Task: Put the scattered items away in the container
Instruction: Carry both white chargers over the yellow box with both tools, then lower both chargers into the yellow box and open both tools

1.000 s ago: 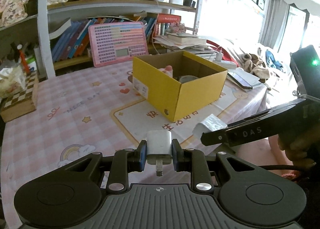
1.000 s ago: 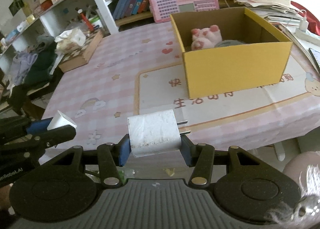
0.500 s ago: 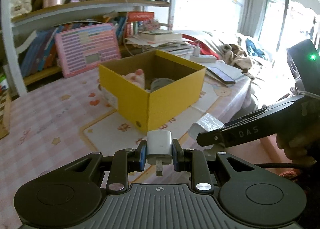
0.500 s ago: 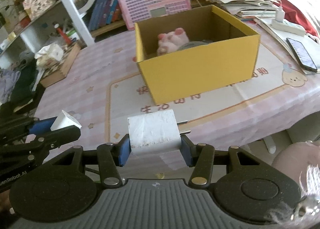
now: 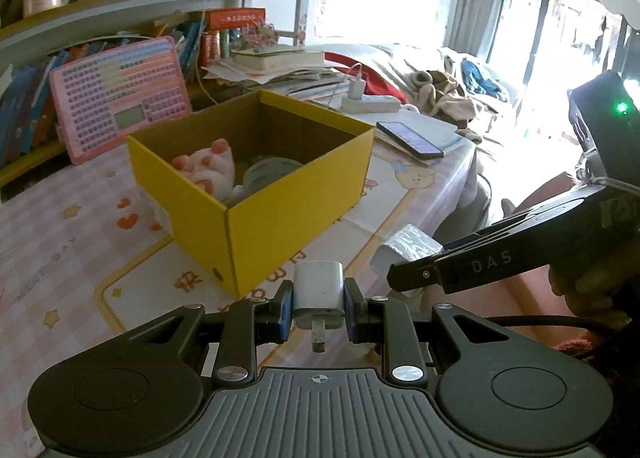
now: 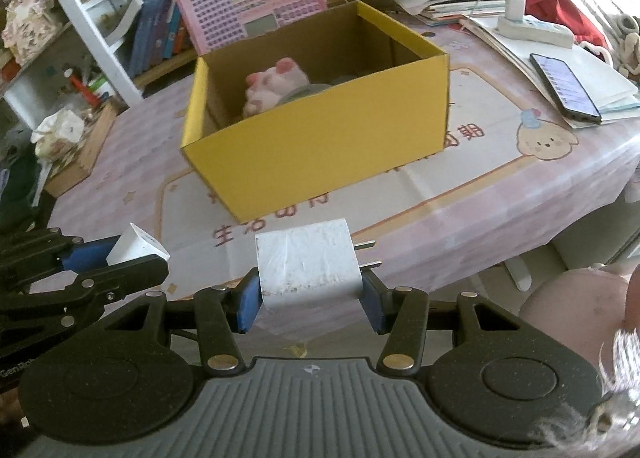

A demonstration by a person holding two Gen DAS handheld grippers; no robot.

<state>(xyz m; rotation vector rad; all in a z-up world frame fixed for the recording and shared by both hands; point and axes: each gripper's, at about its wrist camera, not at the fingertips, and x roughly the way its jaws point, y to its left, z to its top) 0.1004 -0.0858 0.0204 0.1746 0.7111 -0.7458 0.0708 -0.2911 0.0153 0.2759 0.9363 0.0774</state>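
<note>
A yellow cardboard box [image 5: 280, 234] [image 6: 320, 154] stands open on the pink tablecloth, with a pink plush toy [image 5: 208, 170] [image 6: 276, 86] and a grey round item [image 5: 268, 174] inside. My left gripper [image 5: 319, 308] is shut on a small white charger plug [image 5: 319, 294], held near the box's front corner. My right gripper [image 6: 310, 300] is shut on a larger white wall charger [image 6: 308, 262] with two prongs pointing right, held in front of the box. Each gripper shows in the other's view: the right one [image 5: 408, 270], the left one [image 6: 136, 254].
A phone [image 5: 410, 134] [image 6: 564, 86] lies on papers at the table's right. A pink keyboard toy [image 5: 120, 98] leans on the bookshelf behind the box. A white power strip [image 6: 532, 28] sits at the back right. A tissue box [image 6: 68, 142] is at the left.
Both grippers have moved closer to the box and swung toward its right side, still holding their chargers. The box looks larger and more central now.
</note>
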